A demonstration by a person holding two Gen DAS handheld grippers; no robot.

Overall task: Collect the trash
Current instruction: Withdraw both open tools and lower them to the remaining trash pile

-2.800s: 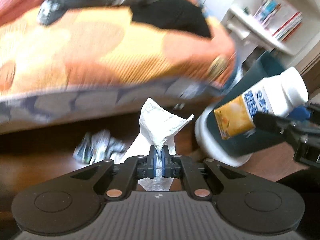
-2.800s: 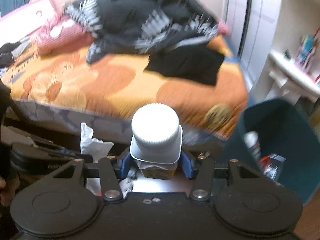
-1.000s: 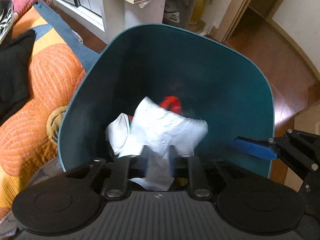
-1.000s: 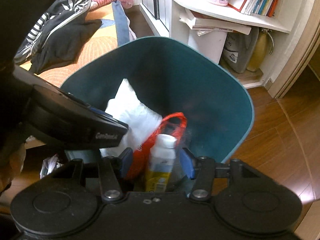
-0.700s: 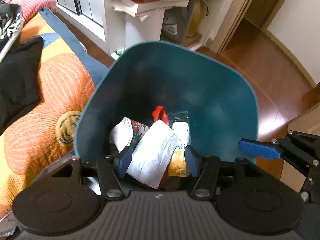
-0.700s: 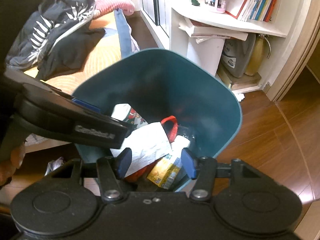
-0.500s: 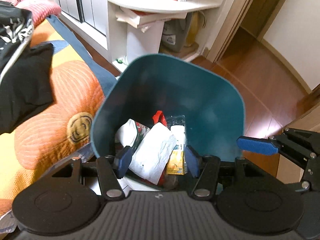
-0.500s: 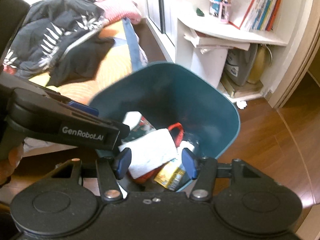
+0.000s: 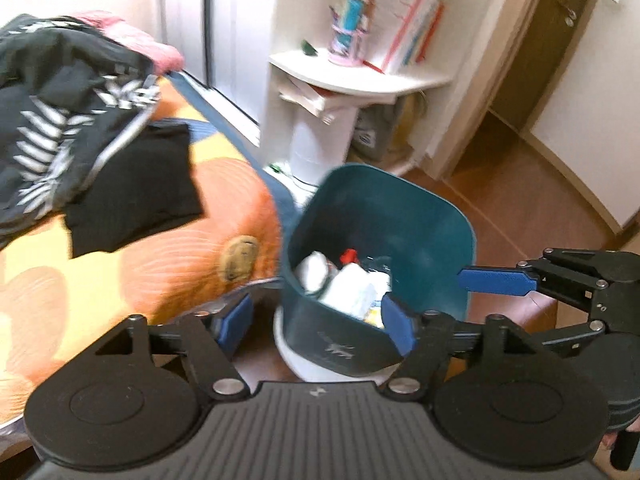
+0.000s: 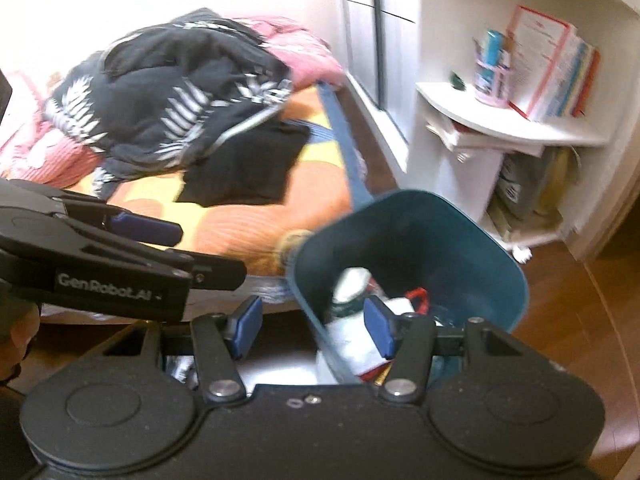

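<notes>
In the left wrist view, the bed (image 9: 132, 252) with its orange flowered cover fills the left half of the frame, and a heap of dark leaf-print clothes (image 9: 60, 140) lies at the upper left. At the bottom centre the left gripper (image 9: 316, 322) stands wide apart, its blue pads holding nothing. Just right of centre sits the teal trash bin (image 9: 432, 236), close against the corner of the bed, with white crumpled paper (image 9: 352, 288), a bit of red and a yellow-labelled bottle (image 9: 376, 314) lying inside it. Above the bin, a white shelf unit (image 9: 360, 76) carries books and a pink cup. At the right edge the right gripper (image 9: 496, 282) reaches in beside the bin's rim, one blue finger showing. In the right wrist view, the left gripper's black body crosses the left side of the frame, the clothes lie at upper centre-left, and at the bottom centre the right gripper (image 10: 316, 328) is spread wide and empty, with the bin (image 10: 480, 248) low and right of centre, blurred trash visible within.
</notes>
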